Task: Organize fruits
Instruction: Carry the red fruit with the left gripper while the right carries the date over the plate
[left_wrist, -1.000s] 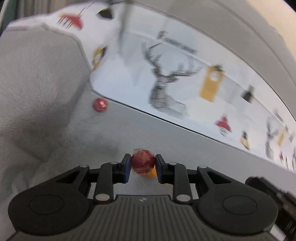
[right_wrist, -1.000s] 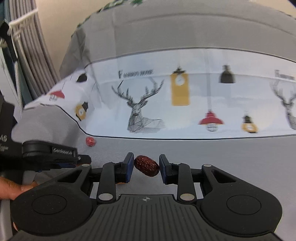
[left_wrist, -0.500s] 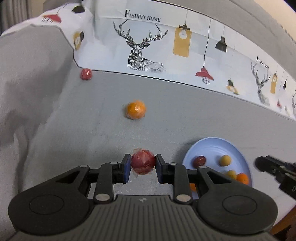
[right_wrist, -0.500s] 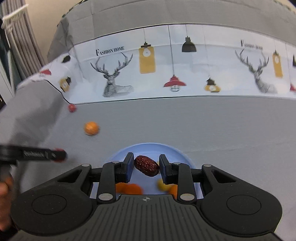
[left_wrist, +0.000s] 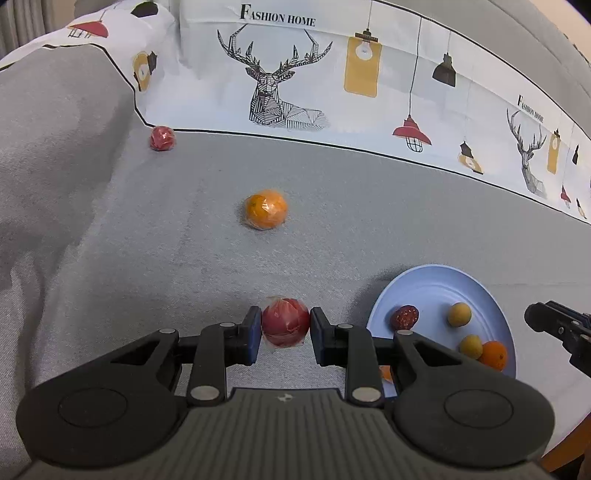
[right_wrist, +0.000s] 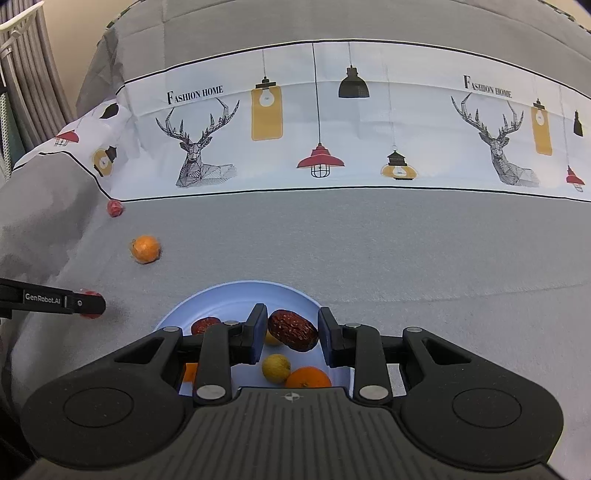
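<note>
Fruits scattered across grey cloth and a blue plate. Wrapped red fruit, clamped between the pads of the left gripper, low centre of the left wrist view, above the cloth and just left of the plate. Wrinkled dark red date, pinched at a slant in the right gripper, low centre of the right wrist view, over the plate's near half.

On the plate, seen from the left wrist view: a dark red date at its left, two small yellow fruits and, an orange at the lower right touching the lower yellow one, and an orange scrap partly hidden behind the finger linkage. Right gripper's tip poking in at the right edge, just beside the plate.

Farther out, mid-frame in the left wrist view: a wrapped orange fruit, alone on the cloth, well apart from the plate. Beyond it, upper left: a second wrapped red fruit, resting against the black border line of a white printed band with deer, lamps and "FASHION HOME".

Nothing lying between the left gripper's load and the plate rim except bare cloth.
</note>
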